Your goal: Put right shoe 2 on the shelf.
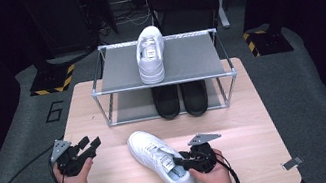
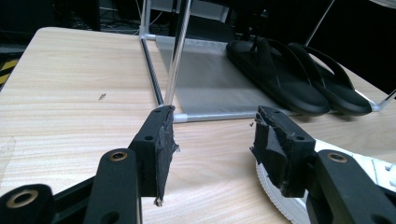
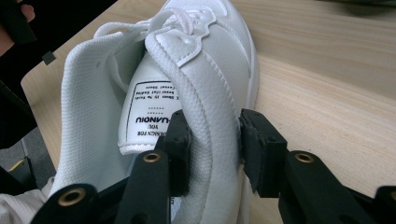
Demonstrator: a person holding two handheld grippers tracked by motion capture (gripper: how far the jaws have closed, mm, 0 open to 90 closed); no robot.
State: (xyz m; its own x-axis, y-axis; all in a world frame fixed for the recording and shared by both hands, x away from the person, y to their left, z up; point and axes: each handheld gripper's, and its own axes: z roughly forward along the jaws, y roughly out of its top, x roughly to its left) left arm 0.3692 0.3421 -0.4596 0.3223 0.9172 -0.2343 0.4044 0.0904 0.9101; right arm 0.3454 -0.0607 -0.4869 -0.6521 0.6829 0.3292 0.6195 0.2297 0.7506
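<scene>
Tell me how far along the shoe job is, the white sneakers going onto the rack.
One white sneaker already sits on the rack's top shelf, above the black sandals on the lower shelf. In hand: the right gripper has its fingers pinching the collar of the second white sneaker, which lies on the table. The left gripper is open and empty. Left: likely lifting that sneaker up beside its mate.

My left gripper (image 2: pixel 212 140) hangs open over the table (image 2: pixel 70 88), black sandals (image 2: pixel 299 79) on the rack shelf (image 2: pixel 205 79) ahead.
</scene>
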